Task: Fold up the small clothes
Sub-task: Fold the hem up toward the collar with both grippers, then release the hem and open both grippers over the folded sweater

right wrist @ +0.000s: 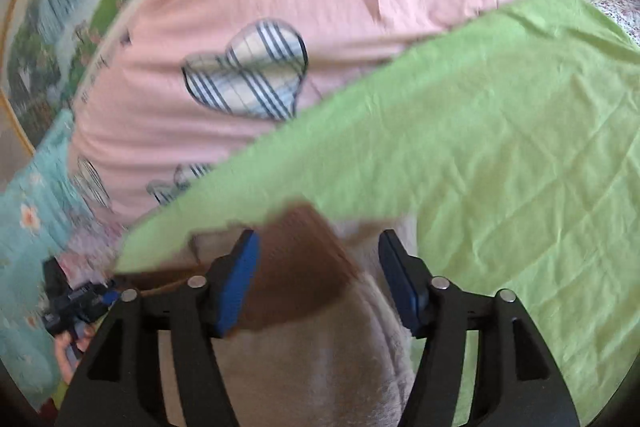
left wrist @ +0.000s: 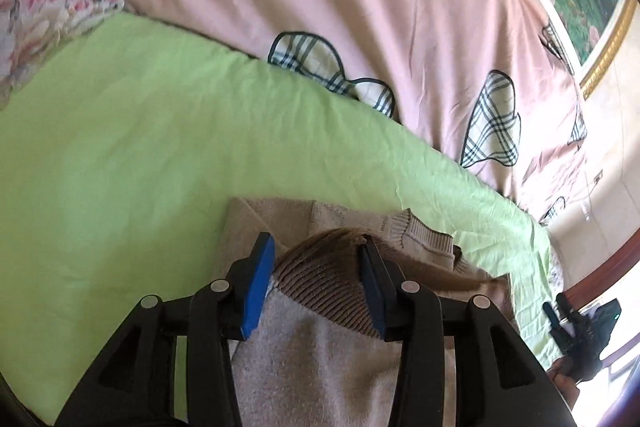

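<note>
Sweater point(left wrist: 340, 283), a small beige knit with brown ribbed hem, lay on the green sheet point(left wrist: 120, 167) spread over the bed.

Left wrist view: the left tongs point(left wrist: 316, 267) stood spread, blue pads either side of the brown ribbed band, which bulged up between them. Whether the pads pressed the knit could not be told; the gap looked wide, so I judged them released or barely in contact. Beyond the tongs, a flat folded layer and the ribbed collar point(left wrist: 424, 231) were visible, suggesting at least one fold was already made. Pink duvet point(left wrist: 360, 7) with plaid patches lay further back. The right tongs showed at the far right edge.

Right wrist view (blurred): the right tongs point(right wrist: 320, 259) were also spread, with the brown hem point(right wrist: 296, 267) lying against the left pad and pale knit below. No clamping visible.

Judgement: the fold was partway done; the final fold and tidying remained.
</note>
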Available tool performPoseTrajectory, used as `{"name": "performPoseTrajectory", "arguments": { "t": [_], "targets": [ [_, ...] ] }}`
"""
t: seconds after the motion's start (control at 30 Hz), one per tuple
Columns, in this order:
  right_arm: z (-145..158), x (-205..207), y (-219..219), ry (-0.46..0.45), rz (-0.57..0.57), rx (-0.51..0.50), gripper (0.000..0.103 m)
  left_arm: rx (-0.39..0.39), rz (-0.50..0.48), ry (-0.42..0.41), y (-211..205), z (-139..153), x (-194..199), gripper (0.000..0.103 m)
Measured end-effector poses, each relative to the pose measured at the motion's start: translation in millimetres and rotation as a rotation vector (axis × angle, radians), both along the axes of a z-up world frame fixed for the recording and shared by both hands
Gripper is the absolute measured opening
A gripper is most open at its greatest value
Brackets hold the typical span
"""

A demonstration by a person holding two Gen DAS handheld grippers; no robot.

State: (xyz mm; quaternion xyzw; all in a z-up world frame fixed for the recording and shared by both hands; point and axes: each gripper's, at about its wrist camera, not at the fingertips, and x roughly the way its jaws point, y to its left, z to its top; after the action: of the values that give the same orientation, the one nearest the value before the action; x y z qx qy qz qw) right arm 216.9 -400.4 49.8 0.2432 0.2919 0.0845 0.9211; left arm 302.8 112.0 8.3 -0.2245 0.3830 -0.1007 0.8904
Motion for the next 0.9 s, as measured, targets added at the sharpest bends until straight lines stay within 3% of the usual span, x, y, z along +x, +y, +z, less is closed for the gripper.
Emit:
{"name": "performPoseTrajectory", "arguments": {
  "t": [0.17, 0.9],
  "targets": [
    [11.0, -15.5, 8.6, 0.004, 0.026, -0.032, 0.064, 0.012, 0.004, -0.003, 4.6, 1.9, -31.9, 0.055],
    [-48.0, -126.1, 48.0, 0.168, 0.104, 0.025, 0.064, -0.118, -0.004, 0.162, 3.7, -63.0, -209.4, 0.059]
  ]
}}
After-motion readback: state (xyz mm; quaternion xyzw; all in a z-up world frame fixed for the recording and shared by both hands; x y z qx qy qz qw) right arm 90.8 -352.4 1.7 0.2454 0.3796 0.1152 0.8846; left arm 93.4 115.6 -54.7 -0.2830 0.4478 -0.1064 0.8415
